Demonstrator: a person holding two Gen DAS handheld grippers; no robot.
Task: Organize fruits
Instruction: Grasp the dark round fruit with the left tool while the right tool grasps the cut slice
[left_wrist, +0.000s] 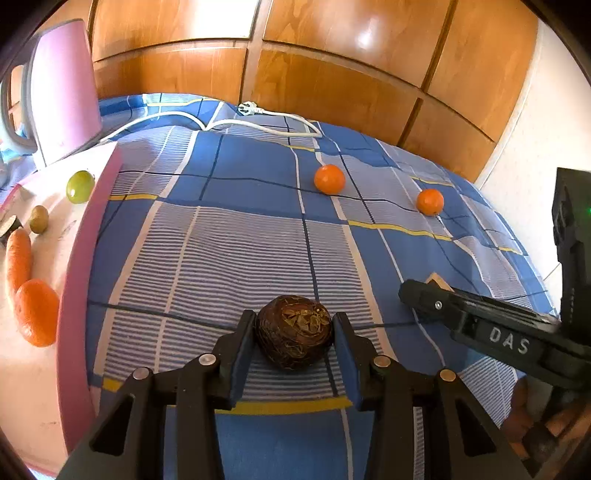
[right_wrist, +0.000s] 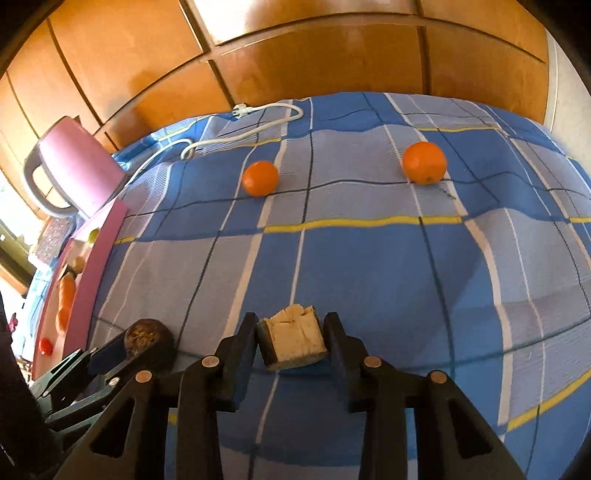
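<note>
Only readable text: "DAS" in pale raised capitals on the side of the black plastic right gripper (left_wrist: 421, 295), seen from the left wrist view at the right edge. Letters run along its body, tilted with it. Nothing legible in the right wrist view. No labels, numbers or brand marks anywhere else in either view.

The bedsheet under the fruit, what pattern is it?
The bedsheet is a blue and pale striped plaid with thin yellow lines, clearest in the right wrist view.

blue plaid bedspread (left_wrist: 258, 240), orange oranges (left_wrist: 329, 179), pink tray (left_wrist: 79, 280).
</note>
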